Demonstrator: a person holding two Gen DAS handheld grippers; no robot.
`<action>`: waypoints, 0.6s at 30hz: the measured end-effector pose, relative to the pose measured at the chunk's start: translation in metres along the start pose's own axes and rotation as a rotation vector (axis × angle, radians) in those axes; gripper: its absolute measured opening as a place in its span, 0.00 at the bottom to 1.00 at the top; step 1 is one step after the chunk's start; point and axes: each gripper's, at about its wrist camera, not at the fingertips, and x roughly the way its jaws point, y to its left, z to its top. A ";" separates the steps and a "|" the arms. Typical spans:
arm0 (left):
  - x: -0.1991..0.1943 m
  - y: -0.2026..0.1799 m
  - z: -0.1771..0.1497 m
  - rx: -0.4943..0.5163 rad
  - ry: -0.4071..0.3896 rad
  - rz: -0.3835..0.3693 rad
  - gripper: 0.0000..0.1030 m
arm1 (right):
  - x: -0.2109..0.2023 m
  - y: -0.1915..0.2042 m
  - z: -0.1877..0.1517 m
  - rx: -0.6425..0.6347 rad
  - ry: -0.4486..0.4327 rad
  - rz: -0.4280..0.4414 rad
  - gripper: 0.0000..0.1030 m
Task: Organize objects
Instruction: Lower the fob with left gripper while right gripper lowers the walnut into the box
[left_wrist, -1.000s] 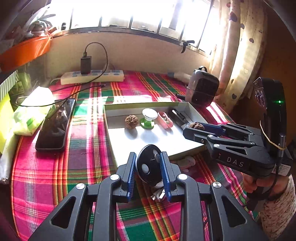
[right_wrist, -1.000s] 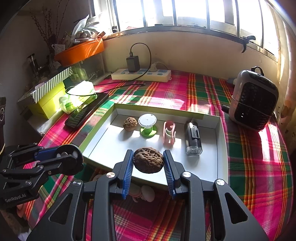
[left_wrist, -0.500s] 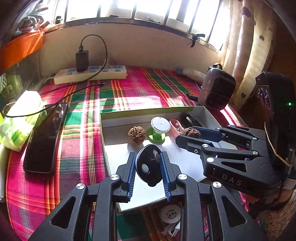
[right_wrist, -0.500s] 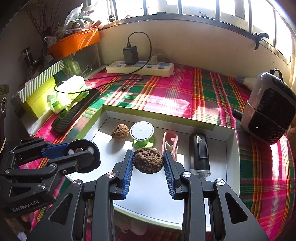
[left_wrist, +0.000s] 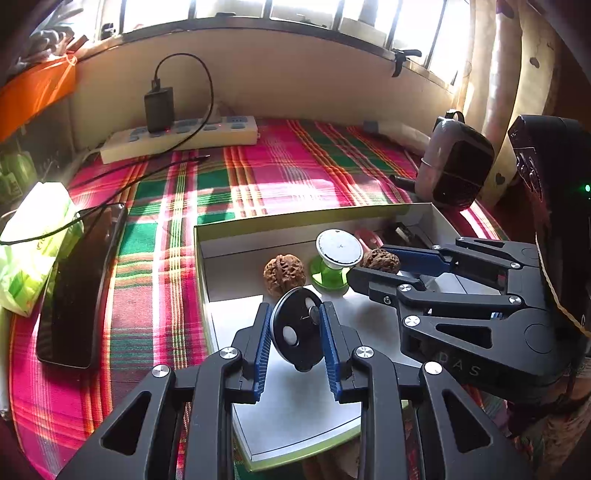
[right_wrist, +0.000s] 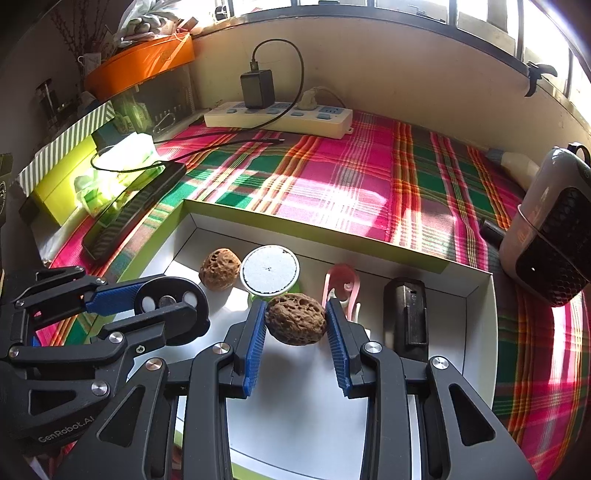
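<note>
While left claw (left_wrist: 295, 332) grips black disc (left_wrist: 299, 328), right claw (right_wrist: 295, 325) grips walnut (right_wrist: 295, 318); only its view shows clip (right_wrist: 341, 284).

Pink clip (right_wrist: 341, 286) and green spool (right_wrist: 271, 273) partly behind held walnut (right_wrist: 295, 324); heater (right_wrist: 554, 236) edge-cropped.

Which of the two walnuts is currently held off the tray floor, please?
The walnut between the right gripper jaws; the other walnut rests in the tray, beside the green-based spool.
</note>
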 end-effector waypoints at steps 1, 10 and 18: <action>0.002 0.000 0.000 -0.001 0.003 0.002 0.23 | 0.001 0.000 0.001 -0.004 -0.002 -0.004 0.33; 0.009 -0.003 0.002 0.026 0.004 0.016 0.23 | 0.006 0.006 0.004 -0.051 -0.022 -0.041 0.33; 0.011 -0.005 0.001 0.039 0.005 0.029 0.23 | 0.006 0.007 0.003 -0.064 -0.035 -0.054 0.33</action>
